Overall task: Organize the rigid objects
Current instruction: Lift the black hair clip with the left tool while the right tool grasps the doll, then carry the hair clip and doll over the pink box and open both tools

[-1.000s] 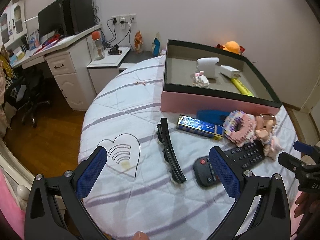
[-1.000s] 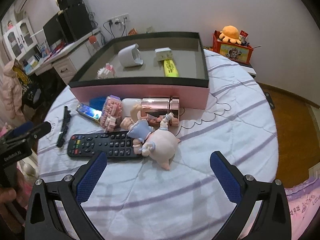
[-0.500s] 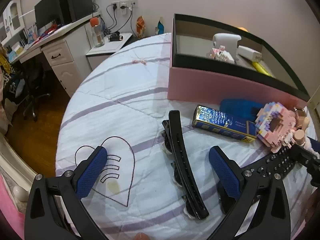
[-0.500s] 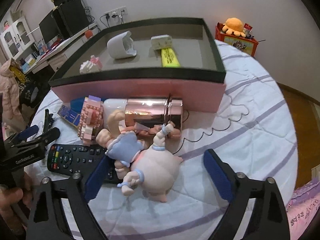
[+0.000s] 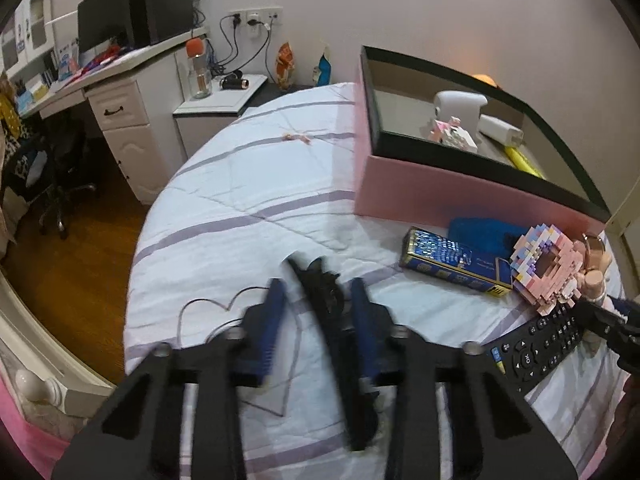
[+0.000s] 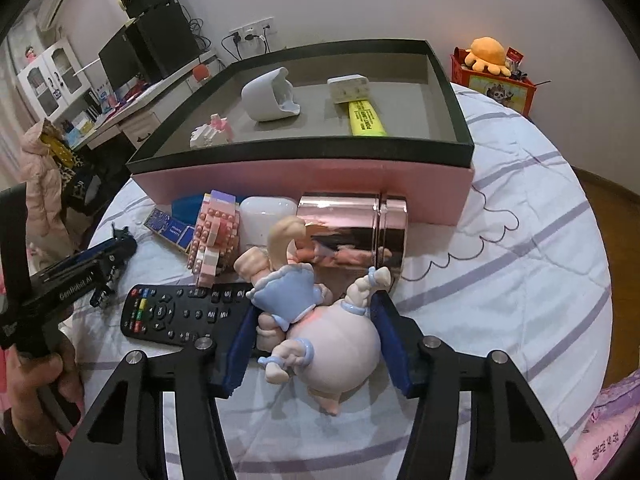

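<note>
A black hair clip (image 5: 320, 280) lies on the striped white bedspread (image 5: 248, 200). My left gripper (image 5: 316, 286) has its blue pads on both sides of the clip, jaws closing; the picture is blurred there. A pink pig figurine in a blue dress (image 6: 332, 344) lies between the pads of my right gripper (image 6: 316, 306), whose jaws are closing and touch its body and arm. Behind it stands the pink, black-rimmed box (image 6: 304, 176) holding a white cup (image 6: 268, 96), a yellow highlighter (image 6: 366, 118) and a small brick model (image 6: 212, 132).
Beside the figurine lie a black remote (image 6: 180, 312), a pink brick model (image 6: 214, 240), a blue packet (image 5: 452, 264), a white case (image 6: 266, 212) and a rose-gold canister (image 6: 344, 232). A desk (image 5: 100, 80) and wooden floor (image 5: 72, 264) lie left of the bed.
Both grippers came down and closer to their objects. The left jaws went from wide open to narrow around the hair clip; the right jaws narrowed onto the pig figurine.
</note>
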A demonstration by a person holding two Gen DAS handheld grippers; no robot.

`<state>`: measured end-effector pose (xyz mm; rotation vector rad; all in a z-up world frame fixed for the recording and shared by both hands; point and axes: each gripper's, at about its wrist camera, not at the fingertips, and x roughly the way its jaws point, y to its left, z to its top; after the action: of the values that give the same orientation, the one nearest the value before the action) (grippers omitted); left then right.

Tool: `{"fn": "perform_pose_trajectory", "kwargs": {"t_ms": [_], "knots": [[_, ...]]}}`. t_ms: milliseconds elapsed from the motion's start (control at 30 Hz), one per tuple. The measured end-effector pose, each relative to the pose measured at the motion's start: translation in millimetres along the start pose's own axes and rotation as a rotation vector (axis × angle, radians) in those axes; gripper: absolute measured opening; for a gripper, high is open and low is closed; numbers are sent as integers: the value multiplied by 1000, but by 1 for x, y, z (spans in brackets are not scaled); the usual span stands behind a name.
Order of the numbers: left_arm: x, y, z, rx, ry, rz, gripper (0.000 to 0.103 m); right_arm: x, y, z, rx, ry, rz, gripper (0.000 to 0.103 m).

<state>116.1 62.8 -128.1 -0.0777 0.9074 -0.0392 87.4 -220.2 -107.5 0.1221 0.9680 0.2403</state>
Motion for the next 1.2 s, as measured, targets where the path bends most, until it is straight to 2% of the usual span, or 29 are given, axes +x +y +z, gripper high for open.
{"fn": "perform_pose_trajectory", "kwargs": {"t_ms": [233, 533, 1000, 1200], "knots": [[-8, -1, -7, 6, -6, -28, 23, -9, -5, -4, 33, -8, 27, 57], [-32, -3, -14, -10, -23, -90, 22, -26, -12, -9, 67, -33, 41, 57], [-81, -18, 11, 45, -130, -137, 22, -56, -6, 0, 65, -103, 69, 57], [-104, -29, 30, 81, -192, -156, 22, -71, 0, 15, 42, -147, 73, 57]]}}
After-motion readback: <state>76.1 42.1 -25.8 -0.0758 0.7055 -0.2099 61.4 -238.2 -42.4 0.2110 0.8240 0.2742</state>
